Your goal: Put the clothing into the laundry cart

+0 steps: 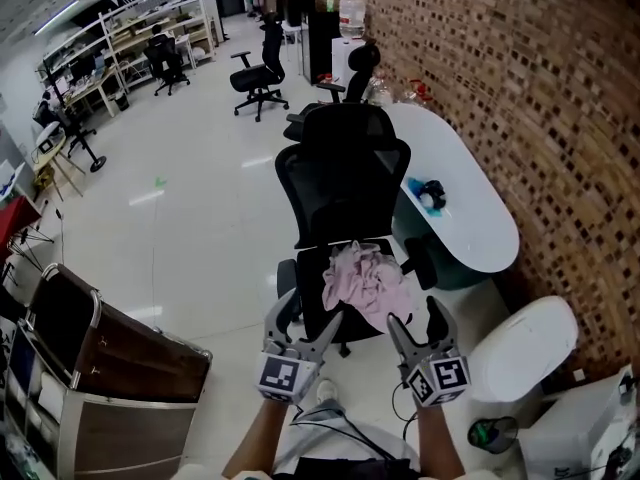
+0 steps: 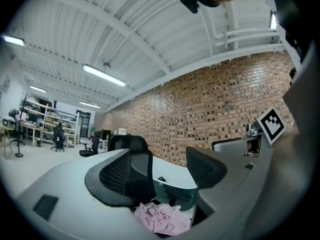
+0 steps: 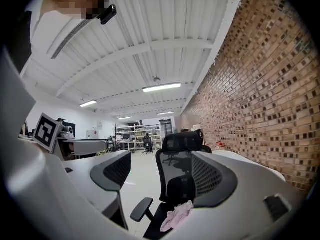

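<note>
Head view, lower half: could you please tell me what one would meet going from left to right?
laundry cart → left gripper → pink clothing → right gripper → white rounded surface

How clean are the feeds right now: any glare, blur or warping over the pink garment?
Head view: sharp, evenly lit; bright streaks of glare on the floor, none on the pink garment. Left gripper view: strong fisheye bend, dark corners, the left tongs soft up close, garment clear. Right gripper view: same bend; garment small but distinct.
</note>
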### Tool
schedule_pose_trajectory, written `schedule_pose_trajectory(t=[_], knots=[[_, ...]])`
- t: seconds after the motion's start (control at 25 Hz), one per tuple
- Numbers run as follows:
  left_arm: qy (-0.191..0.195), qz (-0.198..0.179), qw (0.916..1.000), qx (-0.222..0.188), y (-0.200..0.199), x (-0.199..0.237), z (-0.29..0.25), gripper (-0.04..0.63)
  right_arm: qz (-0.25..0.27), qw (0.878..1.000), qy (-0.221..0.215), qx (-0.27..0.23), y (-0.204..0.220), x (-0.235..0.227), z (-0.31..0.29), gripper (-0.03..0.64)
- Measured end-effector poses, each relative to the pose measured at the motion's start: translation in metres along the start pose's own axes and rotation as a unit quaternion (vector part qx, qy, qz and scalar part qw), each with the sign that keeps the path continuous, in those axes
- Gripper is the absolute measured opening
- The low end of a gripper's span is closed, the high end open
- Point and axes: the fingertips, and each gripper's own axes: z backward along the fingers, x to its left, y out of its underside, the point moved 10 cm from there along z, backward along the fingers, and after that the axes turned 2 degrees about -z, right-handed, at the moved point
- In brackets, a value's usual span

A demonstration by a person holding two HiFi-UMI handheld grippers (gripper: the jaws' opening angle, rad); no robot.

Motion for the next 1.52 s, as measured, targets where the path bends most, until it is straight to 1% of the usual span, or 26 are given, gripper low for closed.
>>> schedule_pose_trajectory(t=[0.08, 0.2, 0.32, 0.44, 0.56, 0.76, 0.92, 1.08, 1.28, 1.52], knots=[[-0.002, 0.002, 1.0, -0.005, -0.001, 0.013, -0.01, 0.347, 0.012, 1.0, -0.007, 0.004, -0.003, 0.002, -0.021, 0.393], [-0.004, 0.009, 0.9998, -0.017, -0.002, 0.029, -0.018, 0.347, 0.051, 0.999, -0.017, 0.003, -0.009, 0.014, -0.042, 0.393], [-0.005, 0.024, 0.9996, -0.016, 0.002, 0.047, -0.027, 0.346, 0.048, 0.998, -0.026, 0.008, -0.007, 0.025, -0.059, 0.393], [0.001, 0.032, 0.9994, -0.01, 0.009, 0.054, -0.041, 0.346, 0.044, 0.999, -0.025, 0.019, -0.003, 0.017, -0.069, 0.393], [0.006, 0.031, 0.9995, 0.004, 0.02, 0.057, -0.058, 0.347, 0.035, 0.999, -0.017, 0.03, 0.004, 0.0, -0.078, 0.393], [-0.001, 0.033, 0.9993, 0.016, 0.03, 0.058, -0.083, 0.347, 0.01, 0.999, -0.017, 0.044, 0.018, -0.033, -0.103, 0.393], [-0.023, 0.044, 0.9986, 0.015, 0.032, 0.065, -0.106, 0.347, 0.0, 0.998, -0.037, 0.054, 0.024, -0.06, -0.132, 0.393], [-0.035, 0.029, 0.9989, 0.013, 0.028, 0.069, -0.143, 0.346, -0.005, 0.997, -0.057, 0.052, 0.02, -0.092, -0.162, 0.393], [-0.057, 0.027, 0.9979, 0.014, 0.024, 0.066, -0.187, 0.347, -0.008, 0.995, -0.087, 0.053, 0.015, -0.132, -0.196, 0.393], [-0.066, 0.019, 0.9972, 0.029, 0.029, 0.05, -0.228, 0.347, -0.024, 0.991, -0.114, 0.059, 0.015, -0.176, -0.215, 0.393]])
